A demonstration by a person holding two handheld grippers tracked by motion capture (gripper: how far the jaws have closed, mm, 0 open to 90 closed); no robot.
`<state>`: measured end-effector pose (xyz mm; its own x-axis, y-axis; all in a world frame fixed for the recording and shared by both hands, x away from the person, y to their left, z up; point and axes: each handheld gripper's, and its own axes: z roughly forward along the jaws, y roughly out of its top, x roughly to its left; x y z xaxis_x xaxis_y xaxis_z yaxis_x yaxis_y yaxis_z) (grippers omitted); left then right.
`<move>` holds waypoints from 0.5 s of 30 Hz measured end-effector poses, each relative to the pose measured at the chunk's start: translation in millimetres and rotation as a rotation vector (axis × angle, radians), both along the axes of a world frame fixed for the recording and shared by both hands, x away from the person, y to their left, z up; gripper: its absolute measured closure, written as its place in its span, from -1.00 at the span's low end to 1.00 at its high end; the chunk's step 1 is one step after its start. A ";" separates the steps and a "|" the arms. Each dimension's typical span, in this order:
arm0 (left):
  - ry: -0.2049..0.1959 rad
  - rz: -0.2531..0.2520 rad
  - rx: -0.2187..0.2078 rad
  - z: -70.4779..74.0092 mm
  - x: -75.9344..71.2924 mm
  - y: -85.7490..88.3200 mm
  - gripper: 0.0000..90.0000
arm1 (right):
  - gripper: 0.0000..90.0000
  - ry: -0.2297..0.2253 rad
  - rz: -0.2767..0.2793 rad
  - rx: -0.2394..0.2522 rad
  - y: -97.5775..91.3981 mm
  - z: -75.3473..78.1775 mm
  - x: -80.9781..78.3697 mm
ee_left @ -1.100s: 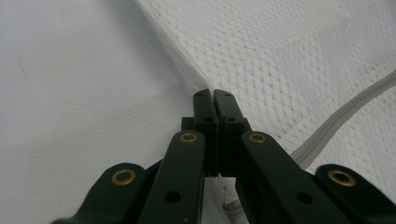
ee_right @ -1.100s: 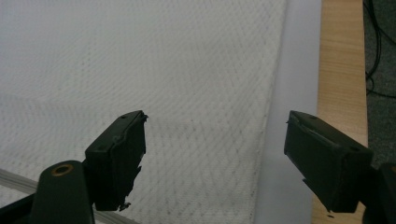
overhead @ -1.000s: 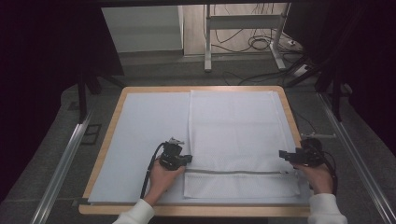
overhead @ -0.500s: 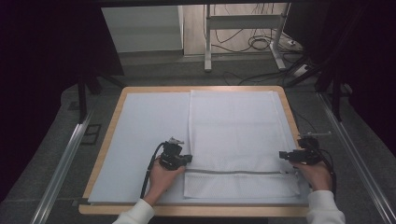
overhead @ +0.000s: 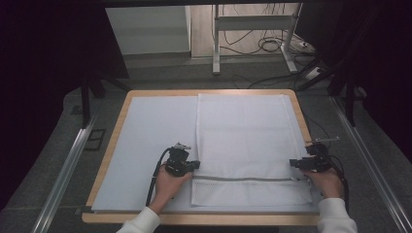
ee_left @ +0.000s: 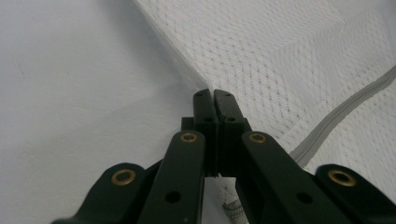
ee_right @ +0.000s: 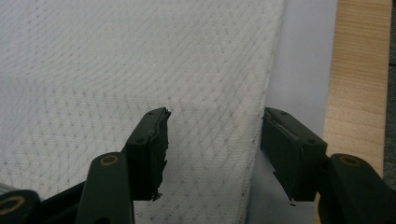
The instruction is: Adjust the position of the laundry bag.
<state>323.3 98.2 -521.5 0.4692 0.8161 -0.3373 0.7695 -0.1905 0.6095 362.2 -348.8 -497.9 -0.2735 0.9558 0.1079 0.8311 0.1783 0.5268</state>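
1. Lying flat on the pale sheet that covers the wooden surface is a white mesh bag, set toward the right half of the board, its long side running away from the person.
2. A grey zipper crosses the bag near the end closest to the person, running from one side edge to the other.
3. The left gripper sits at the bag's left edge, just at the zipper's end. In the left gripper view its jaws are pressed together, tips meeting right on the bag's hem, with the mesh spreading off beyond and to the right and the zipper slanting past on the right. From where I stand it looks as if the hem is pinched between them, though the fold is too fine to be sure.
4. The right gripper rests at the bag's right edge, level with the zipper. In the right gripper view its jaws stand apart and have just been closing; the bag's side edge runs up between them, the left jaw over the mesh, the right jaw over the bare sheet. Neither pad presses the fabric.
5. Both hands come in from the near side, white sleeves at the surface's front rim.
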 end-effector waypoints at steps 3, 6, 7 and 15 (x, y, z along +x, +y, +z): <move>-0.003 0.001 0.001 0.6 -0.4 -0.5 0.99 | -0.05 -0.002 0.000 0.000 -0.1 -0.3 -0.4; -0.004 -0.001 0.001 0.5 -0.5 -0.6 0.99 | 0.12 -0.011 0.006 -0.030 2.6 -0.4 -1.0; -0.004 -0.001 -0.001 0.8 -0.6 -0.6 0.99 | 0.20 -0.019 0.014 -0.052 3.4 -0.6 -1.3; -0.006 -0.003 -0.002 1.9 -1.1 -0.7 0.99 | 0.82 -0.031 0.047 -0.099 9.7 -0.3 -2.1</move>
